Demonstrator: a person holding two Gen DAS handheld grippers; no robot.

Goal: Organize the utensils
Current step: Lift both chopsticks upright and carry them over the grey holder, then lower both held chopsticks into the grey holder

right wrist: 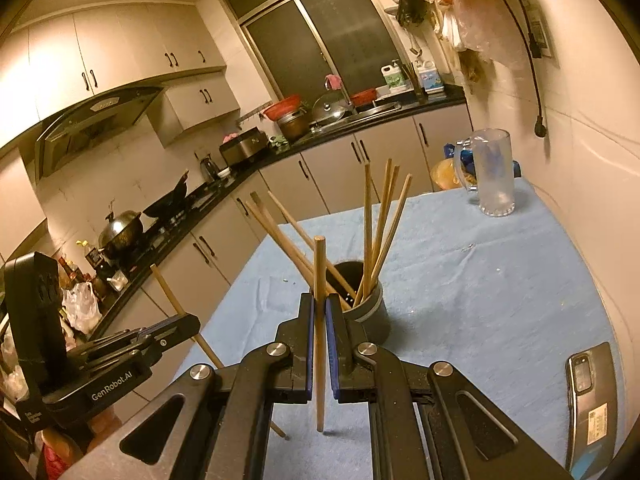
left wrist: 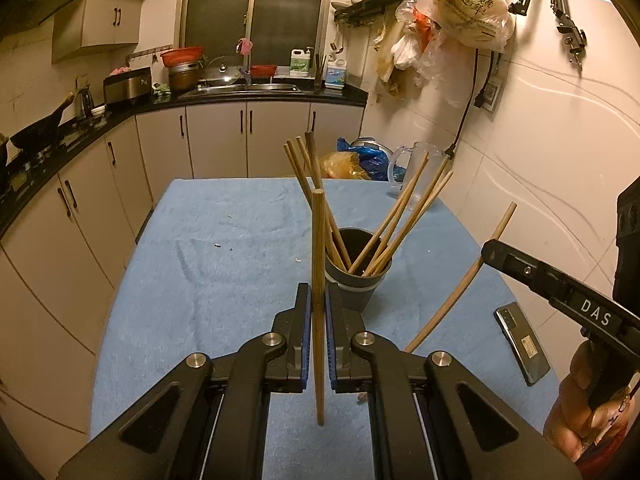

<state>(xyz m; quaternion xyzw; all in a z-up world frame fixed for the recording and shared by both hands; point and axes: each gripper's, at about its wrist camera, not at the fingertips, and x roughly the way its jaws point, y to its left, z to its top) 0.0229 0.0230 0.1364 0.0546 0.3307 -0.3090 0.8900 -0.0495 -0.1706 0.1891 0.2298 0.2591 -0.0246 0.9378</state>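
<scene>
A dark grey cup [left wrist: 358, 286] stands on the blue cloth [left wrist: 224, 248] and holds several wooden chopsticks; it also shows in the right wrist view [right wrist: 370, 314]. My left gripper [left wrist: 318, 300] is shut on one upright chopstick [left wrist: 317, 240], just in front of the cup. My right gripper [right wrist: 319, 308] is shut on another upright chopstick [right wrist: 319, 280], close to the cup's near left side. In the left wrist view the right gripper [left wrist: 490, 250] enters from the right with its chopstick [left wrist: 460, 280]. In the right wrist view the left gripper [right wrist: 188, 326] shows at the left with its chopstick [right wrist: 172, 300].
A phone [left wrist: 522, 348] lies on the cloth at the right, also in the right wrist view [right wrist: 590, 400]. A clear glass mug [right wrist: 490, 172] stands at the table's far right corner. Plastic bags [left wrist: 360, 160] sit behind the table. Kitchen counters run along the left and back.
</scene>
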